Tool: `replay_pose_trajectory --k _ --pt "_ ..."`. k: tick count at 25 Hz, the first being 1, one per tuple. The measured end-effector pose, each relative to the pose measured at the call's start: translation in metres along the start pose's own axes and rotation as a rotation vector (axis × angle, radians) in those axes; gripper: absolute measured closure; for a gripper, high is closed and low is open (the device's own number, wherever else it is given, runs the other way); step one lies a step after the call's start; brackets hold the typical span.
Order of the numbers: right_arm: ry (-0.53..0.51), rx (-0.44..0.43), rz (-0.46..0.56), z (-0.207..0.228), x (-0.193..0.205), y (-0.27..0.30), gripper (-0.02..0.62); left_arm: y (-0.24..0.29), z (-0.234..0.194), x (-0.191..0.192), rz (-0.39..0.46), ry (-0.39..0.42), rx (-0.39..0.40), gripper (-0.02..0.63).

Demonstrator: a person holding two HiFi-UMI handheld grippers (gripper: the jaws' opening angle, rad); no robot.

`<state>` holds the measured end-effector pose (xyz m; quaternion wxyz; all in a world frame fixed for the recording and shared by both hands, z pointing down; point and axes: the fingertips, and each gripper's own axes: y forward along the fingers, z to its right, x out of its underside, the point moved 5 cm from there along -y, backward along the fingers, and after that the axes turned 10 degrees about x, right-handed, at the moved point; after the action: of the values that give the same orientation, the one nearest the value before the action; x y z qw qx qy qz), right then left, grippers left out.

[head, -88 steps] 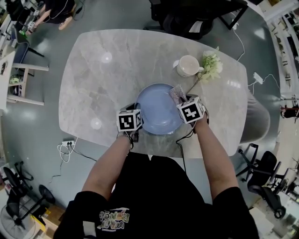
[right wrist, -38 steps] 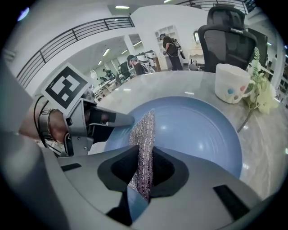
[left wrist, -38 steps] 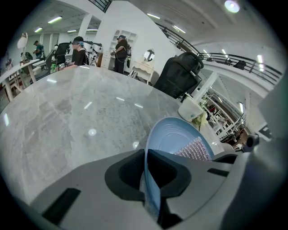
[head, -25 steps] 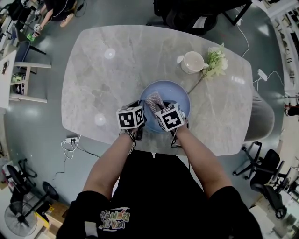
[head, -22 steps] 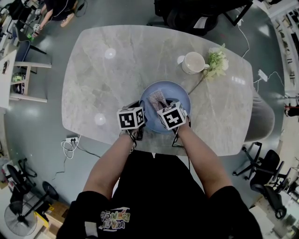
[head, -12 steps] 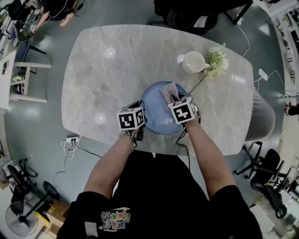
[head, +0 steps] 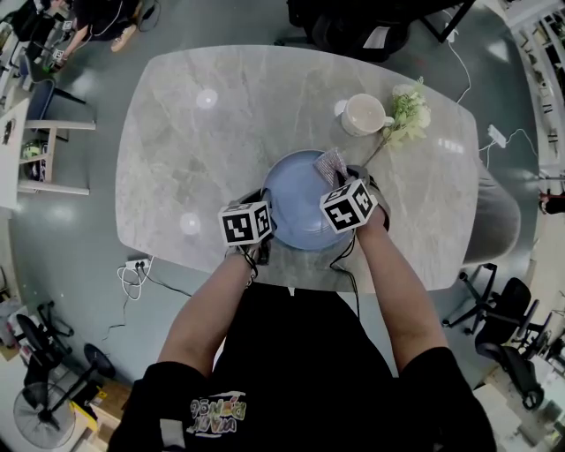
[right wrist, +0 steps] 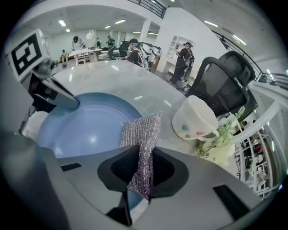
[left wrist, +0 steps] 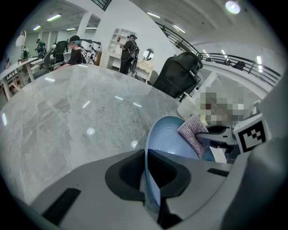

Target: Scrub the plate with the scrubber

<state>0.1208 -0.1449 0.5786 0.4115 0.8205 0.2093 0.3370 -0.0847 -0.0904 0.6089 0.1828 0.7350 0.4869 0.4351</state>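
A round blue plate [head: 296, 201] lies on the marble table near its front edge. My left gripper [head: 263, 221] is shut on the plate's left rim; in the left gripper view the rim [left wrist: 146, 177] runs between the jaws. My right gripper [head: 342, 179] is shut on a silvery mesh scrubber [head: 333, 164], which rests at the plate's far right rim. In the right gripper view the scrubber [right wrist: 141, 134] sticks out from the jaws over the plate [right wrist: 85, 126], with the left gripper [right wrist: 54, 96] across the plate.
A white mug [head: 360, 115] and a sprig of pale flowers [head: 404, 115] sit just beyond the plate at the right. The marble table [head: 194, 141] stretches left and far. A black office chair [head: 353, 26] stands past the far edge.
The right gripper has swept the scrubber from the plate's near left across to its far right rim. The left gripper has kept its hold on the rim without moving.
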Motion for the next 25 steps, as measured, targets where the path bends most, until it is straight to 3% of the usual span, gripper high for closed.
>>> replay_pose_trajectory --k 5,13,19,25 --pt "-0.051 0.062 0.028 0.006 0.001 -0.004 0.522 -0.001 0.0 0.0 0.0 0.0 -0.012 0.571" --pt "0.06 0.064 0.043 0.017 0.008 -0.014 0.521 -0.003 0.001 0.0 0.01 -0.004 -0.017 0.571" --pt "0.298 -0.037 0.082 0.02 0.018 -0.025 0.523 -0.003 0.0 -0.001 0.021 -0.009 -0.027 0.571" --pt "0.42 -0.148 0.071 0.004 0.026 -0.036 0.523 -0.003 0.001 0.001 0.025 -0.009 -0.033 0.571"
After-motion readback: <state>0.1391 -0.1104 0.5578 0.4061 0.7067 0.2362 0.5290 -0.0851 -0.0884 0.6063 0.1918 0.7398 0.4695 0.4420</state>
